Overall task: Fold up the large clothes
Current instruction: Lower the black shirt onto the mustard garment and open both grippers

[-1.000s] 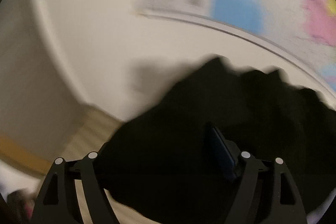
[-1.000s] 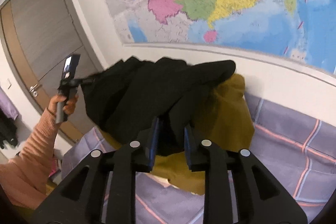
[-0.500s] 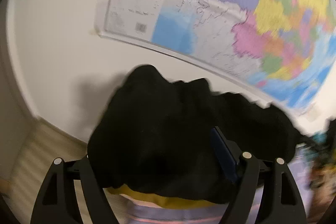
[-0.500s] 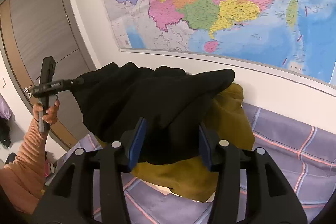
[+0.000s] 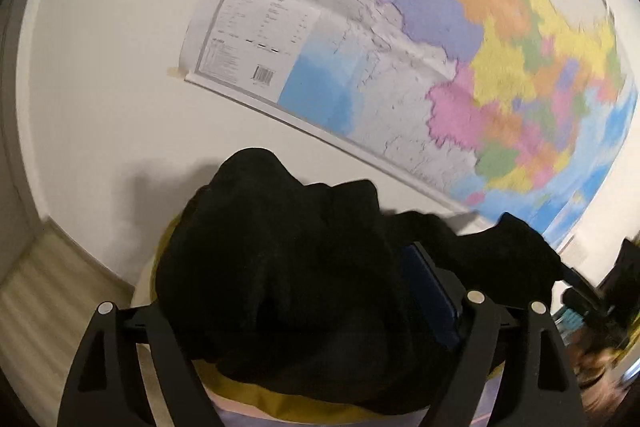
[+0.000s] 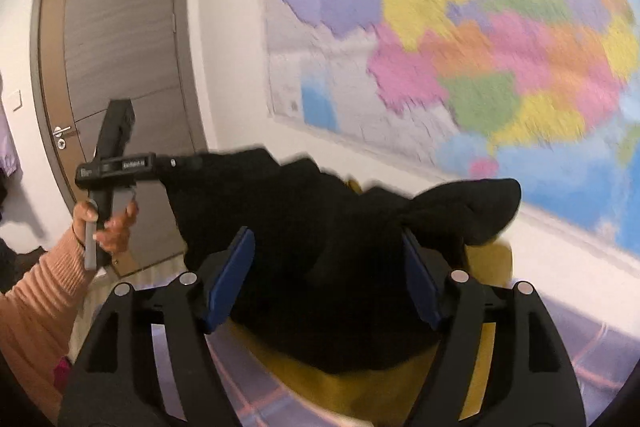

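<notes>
A bulky black garment (image 5: 300, 267) lies heaped on a mustard-yellow garment (image 6: 360, 395). In the left wrist view its thick bunch fills my left gripper (image 5: 288, 287). The left finger is buried in cloth and only the right blue pad (image 5: 432, 291) shows. The right wrist view shows a hand (image 6: 112, 223) holding my left gripper (image 6: 176, 163) with a raised corner of the black garment (image 6: 320, 267) at its tips. My right gripper (image 6: 326, 233) straddles a black fold. Its jaws are opening, and both blue pads stand away from the cloth.
A large coloured map (image 5: 440, 67) hangs on the white wall behind the pile. A grey door (image 6: 120, 27) with a handle stands at the left. A purple plaid bedsheet (image 6: 580, 355) lies under the clothes. An orange ribbed sleeve (image 6: 36, 307) fills the lower left.
My right gripper's jaws went from nearly shut on the black fold to wide apart, letting it go, and its view swung left. The left wrist view swung right, from door and bare wall onto the map.
</notes>
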### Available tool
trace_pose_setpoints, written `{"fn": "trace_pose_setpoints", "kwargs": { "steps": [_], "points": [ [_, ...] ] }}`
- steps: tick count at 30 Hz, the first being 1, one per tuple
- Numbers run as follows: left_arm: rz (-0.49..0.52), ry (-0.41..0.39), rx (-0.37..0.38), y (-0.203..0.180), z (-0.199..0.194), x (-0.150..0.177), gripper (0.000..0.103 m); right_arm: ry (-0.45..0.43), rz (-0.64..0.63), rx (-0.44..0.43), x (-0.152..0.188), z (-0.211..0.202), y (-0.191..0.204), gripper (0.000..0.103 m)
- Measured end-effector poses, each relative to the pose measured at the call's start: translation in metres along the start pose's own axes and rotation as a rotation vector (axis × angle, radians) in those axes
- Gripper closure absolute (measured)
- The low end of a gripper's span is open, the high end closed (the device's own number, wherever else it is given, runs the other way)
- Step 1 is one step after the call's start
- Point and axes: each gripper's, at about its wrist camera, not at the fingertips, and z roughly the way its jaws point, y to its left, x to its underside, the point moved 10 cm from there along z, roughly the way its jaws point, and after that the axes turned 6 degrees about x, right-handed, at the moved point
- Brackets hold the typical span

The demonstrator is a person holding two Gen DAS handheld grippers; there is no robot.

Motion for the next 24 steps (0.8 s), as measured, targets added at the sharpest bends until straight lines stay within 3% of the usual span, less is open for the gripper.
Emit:
{"fn": "trace_pose_setpoints", "kwargs": {
  "steps": [1,2,4,5,7,9,11,13,14,15,16,19,22,24],
  "points": [
    [-0.004,-0.026,-0.031,0.005,-0.003,-0.002,0.040,-0.028,-0.023,0.047,-0.006,-0.002,0.002,0.028],
    [-0.007,-0.026,-0.061,0.009,-0.003,-0.002,0.045,-0.051,-0.022,0.061,-0.013,-0.004,0.005,0.026],
    [-0.044,-0.006,-0.052,0.015,-0.002,0.000,0.069,-0.062,0.020,-0.019,-0.019,-0.005,0.013,0.027],
    [-0.060,-0.016,-0.034,0.018,-0.006,-0.001,0.069,-0.063,0.014,-0.017,-0.019,-0.005,0.017,0.026],
    [-0.118,-0.023,0.022,0.024,-0.014,-0.003,0.054,-0.062,-0.025,0.026,-0.016,-0.003,0.019,0.026],
    [-0.199,-0.031,0.025,0.037,-0.023,-0.003,0.053,-0.069,-0.023,0.075,-0.014,-0.007,0.011,0.026],
    [-0.139,-0.072,-0.093,0.039,-0.038,-0.005,0.046,-0.051,0.015,0.110,-0.010,-0.015,-0.007,0.023],
    [-0.066,-0.146,-0.196,0.031,-0.059,-0.011,0.016,-0.059,0.045,0.145,-0.007,-0.026,-0.026,0.022],
    [-0.029,-0.183,-0.256,0.028,-0.070,-0.015,0.011,-0.051,0.047,0.159,-0.005,-0.030,-0.035,0.023],
    [0.006,-0.231,-0.369,0.026,-0.083,-0.020,0.012,-0.042,0.050,0.211,-0.002,-0.035,-0.048,0.022],
    [0.018,-0.250,-0.392,0.022,-0.090,-0.023,0.018,-0.043,0.061,0.223,-0.001,-0.039,-0.054,0.021],
    [0.082,-0.186,-0.232,-0.018,-0.084,-0.016,0.018,-0.060,0.102,0.116,0.003,-0.057,-0.056,0.021],
    [0.194,-0.119,-0.211,-0.053,-0.068,0.000,0.015,-0.058,0.078,0.034,0.009,-0.063,-0.044,0.022],
    [0.232,-0.057,-0.155,-0.077,-0.046,0.014,0.014,0.019,0.069,-0.008,0.023,-0.049,-0.037,0.028]
  ]
}}
